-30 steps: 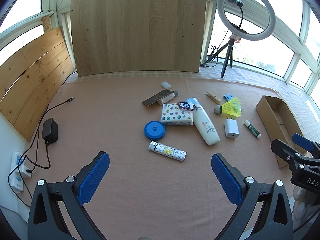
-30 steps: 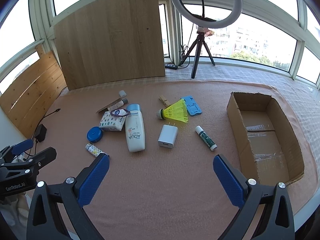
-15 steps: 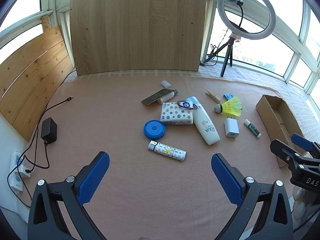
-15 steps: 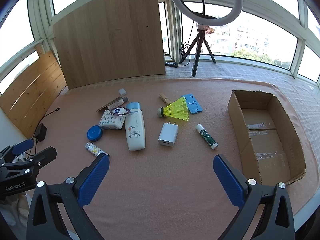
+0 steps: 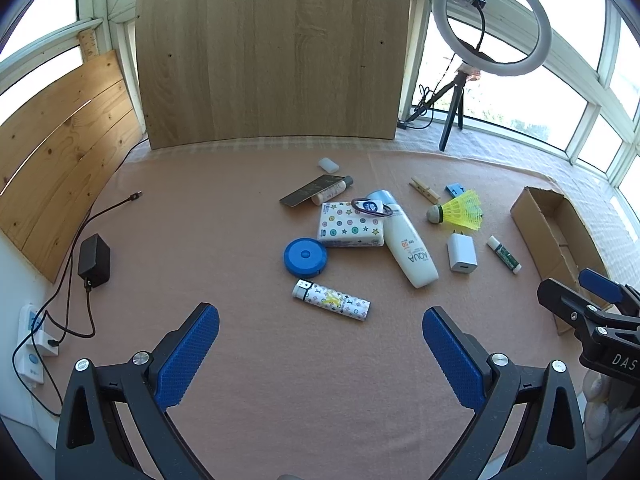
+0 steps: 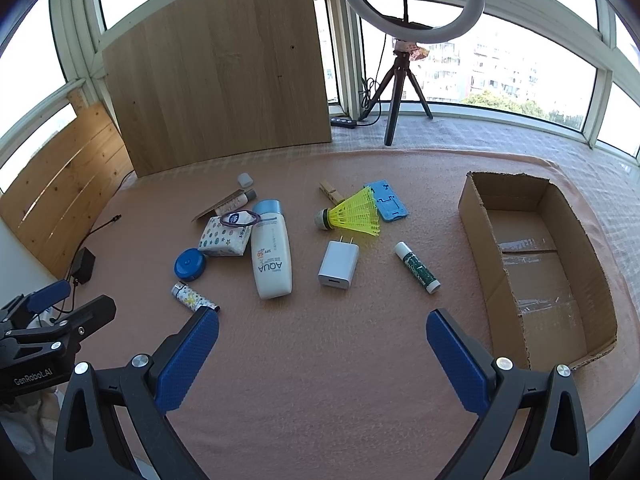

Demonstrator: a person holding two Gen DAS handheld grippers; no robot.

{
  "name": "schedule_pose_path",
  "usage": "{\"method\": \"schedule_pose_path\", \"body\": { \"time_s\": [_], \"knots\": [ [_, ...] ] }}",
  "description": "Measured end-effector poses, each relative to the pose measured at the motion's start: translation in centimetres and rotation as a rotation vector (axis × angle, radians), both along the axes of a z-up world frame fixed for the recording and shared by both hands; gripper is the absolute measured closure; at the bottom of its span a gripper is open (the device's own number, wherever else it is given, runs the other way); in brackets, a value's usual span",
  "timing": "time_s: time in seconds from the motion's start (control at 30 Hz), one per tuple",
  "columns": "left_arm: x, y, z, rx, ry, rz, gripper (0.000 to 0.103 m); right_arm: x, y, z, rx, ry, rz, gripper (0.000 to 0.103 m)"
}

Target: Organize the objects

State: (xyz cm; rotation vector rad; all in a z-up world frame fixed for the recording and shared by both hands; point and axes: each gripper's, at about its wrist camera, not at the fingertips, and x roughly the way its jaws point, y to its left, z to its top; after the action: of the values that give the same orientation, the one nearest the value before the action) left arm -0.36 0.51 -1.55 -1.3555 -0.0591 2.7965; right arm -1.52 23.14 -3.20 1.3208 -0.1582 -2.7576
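Small objects lie scattered on a pink cloth: a white AQUA bottle [image 6: 272,256], a white charger plug [image 6: 338,266], a glue stick [image 6: 418,267], a yellow shuttlecock [image 6: 354,216], a blue round case [image 6: 190,264], a patterned lighter [image 6: 192,298] and a tissue pack [image 6: 226,236]. An open, empty cardboard box [image 6: 536,264] lies at the right. My right gripper [image 6: 322,356] is open and empty, above the cloth in front of the objects. My left gripper [image 5: 320,354] is open and empty, in front of the lighter [image 5: 332,300] and blue case [image 5: 305,255].
A ring light on a tripod [image 6: 400,80] and a wooden board [image 6: 224,68] stand at the back. A black adapter with cable [image 5: 94,260] lies at the left edge. A clothespin [image 6: 330,192] and a blue phone stand [image 6: 386,200] lie behind the shuttlecock.
Both grippers have drifted slightly. Nothing has been taken hold of; the objects have not moved.
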Motion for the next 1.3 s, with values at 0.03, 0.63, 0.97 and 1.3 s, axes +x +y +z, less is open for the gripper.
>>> {"method": "schedule_pose_path", "body": {
  "time_s": [0.03, 0.63, 0.97, 1.3],
  "knots": [
    [-0.1, 0.0, 0.0, 0.000, -0.001, 0.000, 0.000, 0.0, 0.0, -0.1, -0.002, -0.002, 0.000, 0.000],
    [-1.1, 1.2, -0.5, 0.015, -0.009, -0.026, 0.000, -0.7, 0.8, -1.0, -0.040, -0.034, 0.002, 0.000],
    [-2.1, 1.8, -1.0, 0.024, -0.018, -0.043, 0.000, -1.7, 1.0, -1.5, -0.052, -0.051, 0.014, 0.000],
    [-4.5, 2.7, -2.5, 0.067, -0.036, -0.069, 0.000, -4.3, 0.9, -2.4, -0.092, -0.068, 0.053, 0.000]
  ]
}}
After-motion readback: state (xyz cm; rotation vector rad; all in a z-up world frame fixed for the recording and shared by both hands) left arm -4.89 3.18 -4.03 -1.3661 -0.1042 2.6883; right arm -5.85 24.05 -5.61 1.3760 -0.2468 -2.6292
